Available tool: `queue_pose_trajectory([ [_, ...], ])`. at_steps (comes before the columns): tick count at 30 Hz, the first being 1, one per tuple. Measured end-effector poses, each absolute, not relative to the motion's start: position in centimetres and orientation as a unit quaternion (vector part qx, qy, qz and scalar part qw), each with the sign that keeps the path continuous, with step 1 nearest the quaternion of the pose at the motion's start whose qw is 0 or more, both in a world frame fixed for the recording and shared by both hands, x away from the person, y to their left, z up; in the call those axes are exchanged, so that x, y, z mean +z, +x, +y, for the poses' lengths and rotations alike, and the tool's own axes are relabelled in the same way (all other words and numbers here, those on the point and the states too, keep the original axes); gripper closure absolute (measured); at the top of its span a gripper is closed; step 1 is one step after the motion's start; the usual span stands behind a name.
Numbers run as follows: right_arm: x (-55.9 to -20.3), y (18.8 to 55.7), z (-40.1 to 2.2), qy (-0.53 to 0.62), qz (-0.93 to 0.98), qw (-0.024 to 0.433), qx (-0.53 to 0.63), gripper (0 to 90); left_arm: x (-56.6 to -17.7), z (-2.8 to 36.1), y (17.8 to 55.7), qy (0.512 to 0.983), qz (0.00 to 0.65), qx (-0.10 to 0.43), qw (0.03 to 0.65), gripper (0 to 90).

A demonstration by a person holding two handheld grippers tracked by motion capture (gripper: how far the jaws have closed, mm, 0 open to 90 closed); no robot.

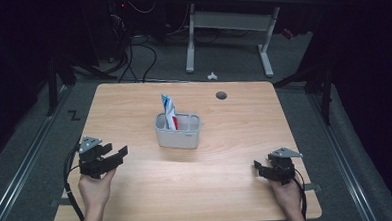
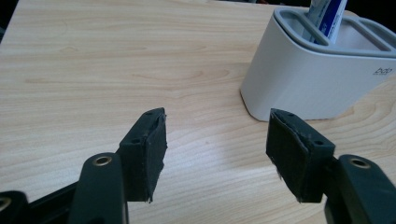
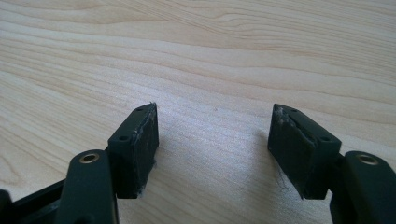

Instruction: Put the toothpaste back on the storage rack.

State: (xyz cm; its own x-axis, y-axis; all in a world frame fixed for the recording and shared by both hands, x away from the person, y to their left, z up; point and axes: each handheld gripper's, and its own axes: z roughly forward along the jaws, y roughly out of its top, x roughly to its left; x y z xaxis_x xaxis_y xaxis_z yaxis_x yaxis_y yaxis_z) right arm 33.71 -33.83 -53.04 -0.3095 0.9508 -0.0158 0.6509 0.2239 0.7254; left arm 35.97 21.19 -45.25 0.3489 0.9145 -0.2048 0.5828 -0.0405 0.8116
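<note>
A white holder (image 1: 178,131) with grey-rimmed compartments stands mid-table. A blue, white and red tube (image 1: 168,110) stands in its left compartment. My left gripper (image 1: 119,155) is at the table's left, held in a hand, jaws open and empty, pointing toward the holder. In the left gripper view the holder (image 2: 317,79) sits ahead to the right of the gripper (image 2: 217,144), with the tube (image 2: 329,16) rising from it. My right gripper (image 1: 260,168) rests near the table's front right, open with nothing between its pads (image 3: 140,144), over bare wood in the right gripper view.
The wooden table (image 1: 235,139) has a round grommet hole (image 1: 221,95) at its far right. Behind it stands a white-legged desk (image 1: 227,19) with cables on the floor. Dark curtains flank both sides.
</note>
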Motion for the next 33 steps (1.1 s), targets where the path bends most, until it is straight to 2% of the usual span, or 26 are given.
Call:
queue_pose_trajectory([
  [12, -53.0, 33.7, -33.8, 0.536, 0.746, 0.238, 0.316, 33.9, -47.0, 21.3, 35.4, 0.691, 0.549, 0.180, 0.435, 38.7],
  [33, -53.0, 33.7, -33.8, 0.534, 0.748, 0.236, 0.316, 33.8, -50.3, 19.4, 35.9, 0.709, 0.552, 0.168, 0.406, 38.0],
])
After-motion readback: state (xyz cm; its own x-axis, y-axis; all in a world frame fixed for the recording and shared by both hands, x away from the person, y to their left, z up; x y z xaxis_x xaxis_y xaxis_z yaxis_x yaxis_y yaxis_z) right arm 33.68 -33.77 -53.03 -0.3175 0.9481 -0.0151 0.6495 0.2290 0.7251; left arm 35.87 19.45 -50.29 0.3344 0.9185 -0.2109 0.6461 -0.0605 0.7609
